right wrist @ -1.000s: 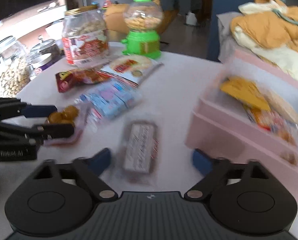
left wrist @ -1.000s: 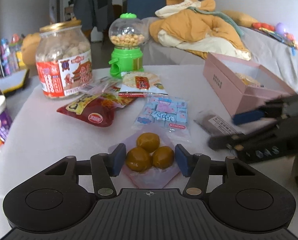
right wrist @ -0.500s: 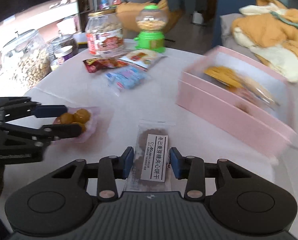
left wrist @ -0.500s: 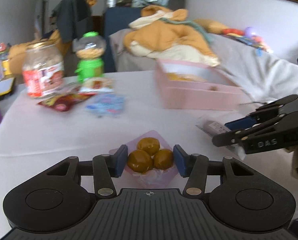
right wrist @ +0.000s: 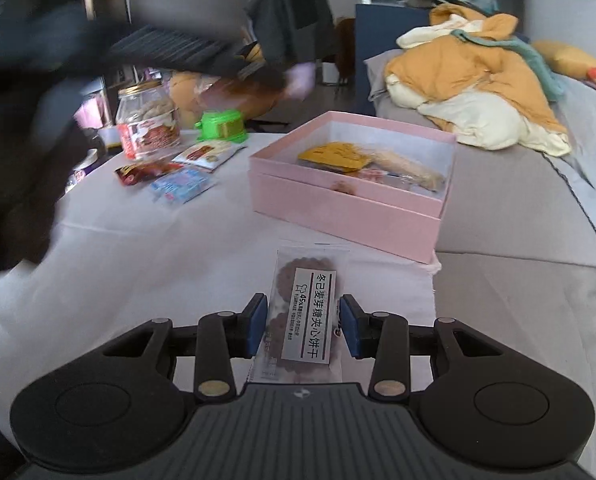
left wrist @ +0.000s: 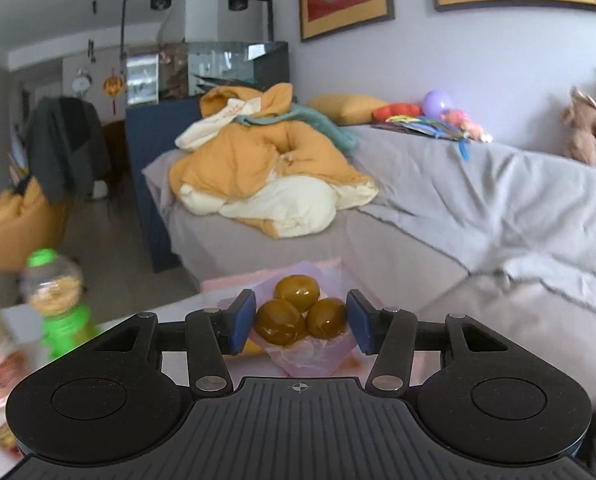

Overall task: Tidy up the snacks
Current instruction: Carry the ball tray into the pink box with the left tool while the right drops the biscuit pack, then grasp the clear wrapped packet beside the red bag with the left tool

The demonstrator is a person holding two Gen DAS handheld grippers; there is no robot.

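Table, round, under a pale cloth, carries everything; the open pink cardboard box sits toward its far right and already holds a yellow packet and other wrapped snacks.

Left gripper: a second ago it sat low over the cloth with the clear pouch of three glossy brown balls between its pads. It is now well clear of the table; its view has swung from the spread of snacks to the grey sofa, with a pink edge showing just behind the pouch. In the right wrist view it is a dark blur at upper left, pouch at its tip, above and left of the box. The blue pads press the pouch from both sides: held.

Right gripper: its jaws stood wide a second ago, either side of the clear biscuit packet with a white printed label. They are now closed on that packet, which looks lifted off the cloth, short of the box's near wall.

Reading: both picks are done, both items are in transit. What remains is placing them in the box, left first by position. Left behind near the jar: red pouch, blue candy pack, flat white-and-orange packet.
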